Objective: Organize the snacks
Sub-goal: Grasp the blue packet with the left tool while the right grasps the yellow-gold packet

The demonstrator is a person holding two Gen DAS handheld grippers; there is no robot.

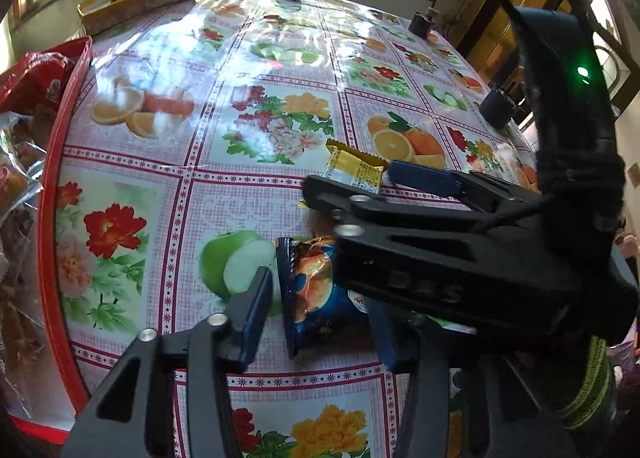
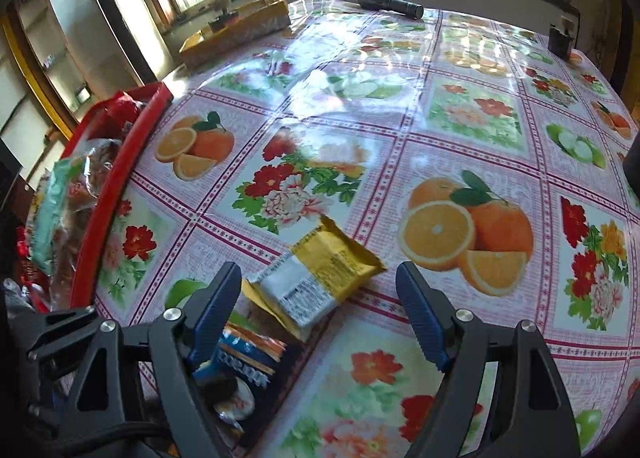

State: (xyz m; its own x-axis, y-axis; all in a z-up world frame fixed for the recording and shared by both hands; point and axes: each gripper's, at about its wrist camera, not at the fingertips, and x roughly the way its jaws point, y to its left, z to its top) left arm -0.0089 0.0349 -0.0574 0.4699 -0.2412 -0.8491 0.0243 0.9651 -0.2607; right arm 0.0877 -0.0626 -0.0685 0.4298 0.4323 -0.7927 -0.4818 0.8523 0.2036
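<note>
My left gripper stands over a crinkled blue foil snack packet that lies flat on the glossy tablecloth. The packet is between the ribbed blue pads, but the near-left pad stands clear of its edge, so the jaws are open. My right gripper is likewise spread wide, its ridged pads apart on either side of a rectangular yellow-and-white wrapper and not touching it. This wrapper, matte with fine print, lies just beyond the blue packet and overlaps another flat yellow pack. At the far left, a red tray with a raised, smooth rim holds clear-wrapped pastries and a red bag. A black cylindrical flashlight rests at the table's far edge, beside a long yellow box.
</note>
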